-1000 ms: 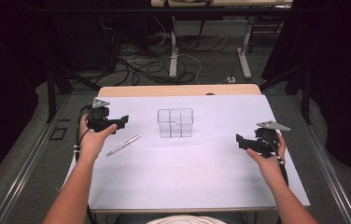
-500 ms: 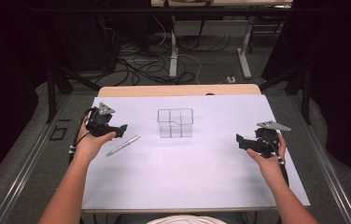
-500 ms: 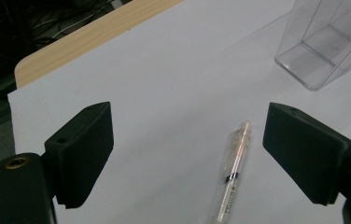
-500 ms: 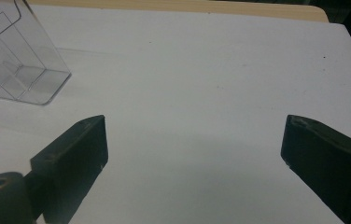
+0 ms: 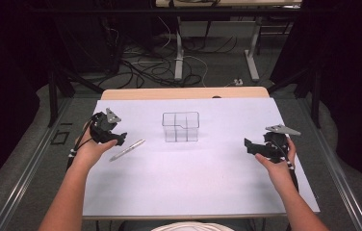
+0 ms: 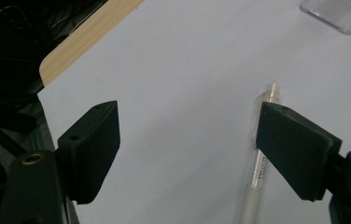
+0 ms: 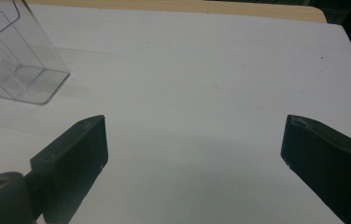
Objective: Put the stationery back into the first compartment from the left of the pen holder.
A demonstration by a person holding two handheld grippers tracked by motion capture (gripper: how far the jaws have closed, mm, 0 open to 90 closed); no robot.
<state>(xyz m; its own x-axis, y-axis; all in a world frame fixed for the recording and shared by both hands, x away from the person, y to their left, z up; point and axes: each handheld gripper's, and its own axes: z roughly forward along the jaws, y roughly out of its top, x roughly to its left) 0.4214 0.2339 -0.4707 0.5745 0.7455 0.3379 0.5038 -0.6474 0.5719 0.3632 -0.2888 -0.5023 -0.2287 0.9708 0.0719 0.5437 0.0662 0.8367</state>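
High view: the pen (image 5: 127, 149) lies flat on the white table cover (image 5: 193, 187), just off the tip of the left gripper (image 5: 116, 138); the right gripper (image 5: 250, 147) rests well apart from it. Left gripper view: the jaws stand apart and have just been closing a little; the pen (image 6: 259, 177) passes under the right-hand jaw, not between the pads. It looks light, stiff, smooth and likely to roll; grip mid-barrel. Clear barrel, silver tip. Right gripper view: jaws wide apart with nothing between them, clear box (image 7: 12, 60) beyond the left-hand jaw.
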